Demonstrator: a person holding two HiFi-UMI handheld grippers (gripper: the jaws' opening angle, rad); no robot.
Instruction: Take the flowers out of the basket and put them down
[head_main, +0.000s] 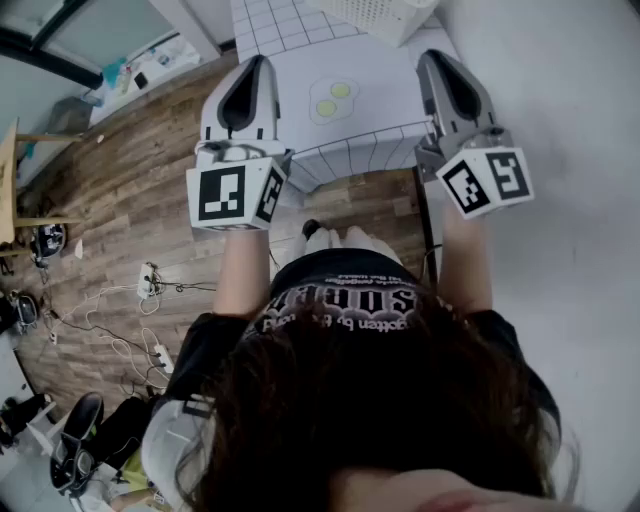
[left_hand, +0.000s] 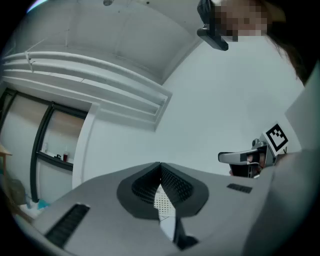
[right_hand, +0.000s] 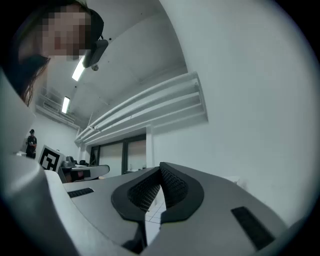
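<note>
Nothing lifted yet: left tool (head_main: 255, 64) and right tool (head_main: 433, 58), both shut and empty, should next open toward the basket (head_main: 388, 18)

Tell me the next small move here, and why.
Probably open the right gripper and reach forward to the basket. Both it and the left gripper are shut and empty, held up at the near end of the table, while the basket stands at the far end.
</note>
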